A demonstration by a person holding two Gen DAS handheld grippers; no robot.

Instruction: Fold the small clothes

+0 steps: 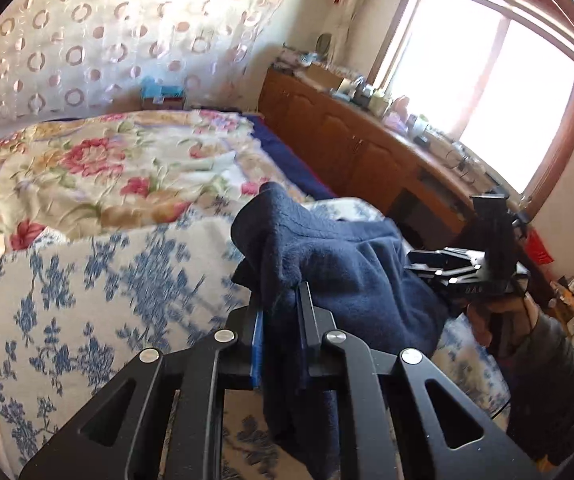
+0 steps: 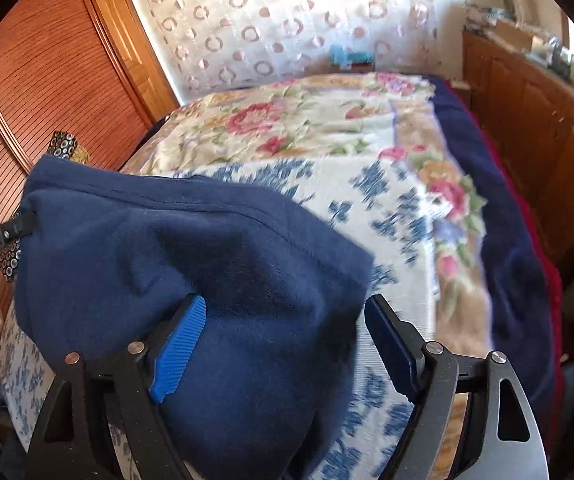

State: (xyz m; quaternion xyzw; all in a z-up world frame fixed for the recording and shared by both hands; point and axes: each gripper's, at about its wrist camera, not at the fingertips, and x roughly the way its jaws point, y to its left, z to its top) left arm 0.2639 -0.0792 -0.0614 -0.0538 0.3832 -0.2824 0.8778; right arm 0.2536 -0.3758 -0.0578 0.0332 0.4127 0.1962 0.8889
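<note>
My left claw (image 1: 279, 312) clenched on edge of dark navy fleece garment (image 1: 327, 248), frame centre. My right claw (image 2: 287, 340) spread wide, blue pad (image 2: 179, 352) touching fleece, not gripping. Garment hangs between claws, long axis running claw to claw, lifted above blue-floral quilted bed (image 1: 107, 280). Right claw nearer free corner.
</note>
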